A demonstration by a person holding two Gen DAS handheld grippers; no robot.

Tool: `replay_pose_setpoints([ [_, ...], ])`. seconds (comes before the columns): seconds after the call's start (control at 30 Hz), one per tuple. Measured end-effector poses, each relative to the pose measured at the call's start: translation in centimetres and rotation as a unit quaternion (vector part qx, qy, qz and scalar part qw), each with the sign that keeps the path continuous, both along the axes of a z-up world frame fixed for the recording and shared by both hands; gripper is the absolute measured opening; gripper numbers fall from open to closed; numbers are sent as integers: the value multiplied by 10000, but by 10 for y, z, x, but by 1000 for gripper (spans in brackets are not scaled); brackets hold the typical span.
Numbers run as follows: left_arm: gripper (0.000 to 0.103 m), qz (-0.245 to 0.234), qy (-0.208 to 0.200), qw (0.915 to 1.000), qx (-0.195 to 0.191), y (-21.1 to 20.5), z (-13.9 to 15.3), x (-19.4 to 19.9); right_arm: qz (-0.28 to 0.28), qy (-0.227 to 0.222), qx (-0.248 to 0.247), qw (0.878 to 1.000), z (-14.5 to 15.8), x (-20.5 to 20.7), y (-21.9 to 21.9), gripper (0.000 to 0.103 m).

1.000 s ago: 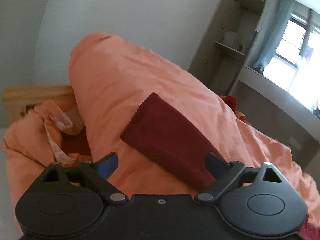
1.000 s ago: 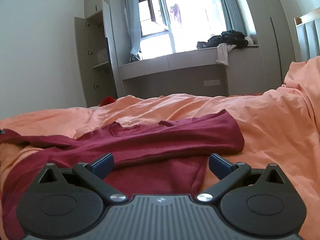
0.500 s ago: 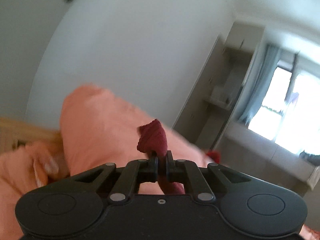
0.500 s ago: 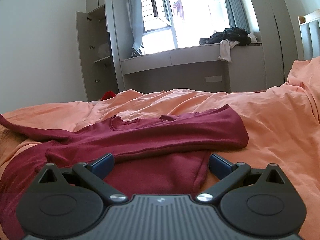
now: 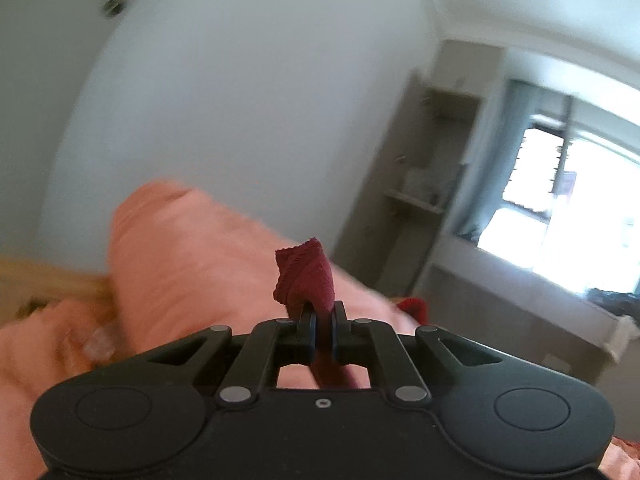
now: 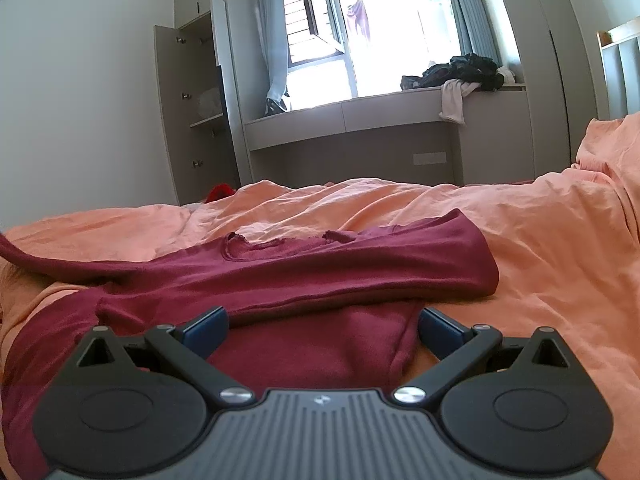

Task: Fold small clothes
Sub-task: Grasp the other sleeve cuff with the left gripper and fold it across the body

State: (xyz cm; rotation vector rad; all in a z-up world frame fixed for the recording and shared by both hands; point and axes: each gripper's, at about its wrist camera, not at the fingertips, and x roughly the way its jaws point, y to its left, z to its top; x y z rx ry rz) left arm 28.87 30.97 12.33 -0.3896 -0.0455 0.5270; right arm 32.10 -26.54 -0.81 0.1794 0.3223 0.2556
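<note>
A dark red long-sleeved top (image 6: 320,276) lies spread on the orange duvet (image 6: 500,216), one sleeve folded across its body. My right gripper (image 6: 322,326) hovers low over the top's lower part, open, its blue pads either side of the cloth without pressing it. The other sleeve runs off to the left edge of the right wrist view. In the left wrist view, my left gripper (image 5: 323,322) is shut on that sleeve's cuff (image 5: 306,276), which sticks up bunched above the jaws, lifted off the bedding.
A rolled orange quilt (image 5: 192,260) rises behind the left gripper, with a wooden headboard (image 5: 36,280) at the left. Beyond the bed stand an open wardrobe (image 6: 192,112), a window bench (image 6: 360,116) with dark clothes (image 6: 460,72), and a red item (image 6: 218,192) at the bed's far edge.
My left gripper closed on the sleeve cuff, lifted it off the quilt and tilted up toward the wall. The sleeve at the right wrist view's left edge has drawn taut. The right gripper stayed put.
</note>
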Motion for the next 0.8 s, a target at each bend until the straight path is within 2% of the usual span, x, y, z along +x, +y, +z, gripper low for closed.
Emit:
replay_pose_setpoints([
  [0.1, 7, -435, -282, 9972, 537, -34, 26, 5, 11, -54, 48, 10000, 1, -2, -1, 103],
  [0.2, 7, -998, -542, 9885, 998, -75, 46, 9, 43, -145, 85, 9998, 4, -6, -1, 103],
  [0.3, 7, -1647, -741, 9730, 1435, -126, 57, 12, 54, -229, 117, 9997, 7, -10, -2, 103],
  [0.4, 8, -2256, -824, 9529, 1849, -181, 55, 13, 37, -305, 153, 9994, 11, -14, -4, 103],
  [0.57, 8, -3189, -695, 9192, 2203, -267, 25, 12, -98, -396, 206, 9990, 15, -16, -9, 103],
  [0.7, 8, -3949, -290, 8900, 2261, -320, -19, 16, -239, -413, 278, 9985, 16, -16, -16, 103],
  [0.8, 8, -4349, 108, 8675, 2413, -355, -51, 16, -321, -411, 320, 9981, 16, -16, -21, 103],
])
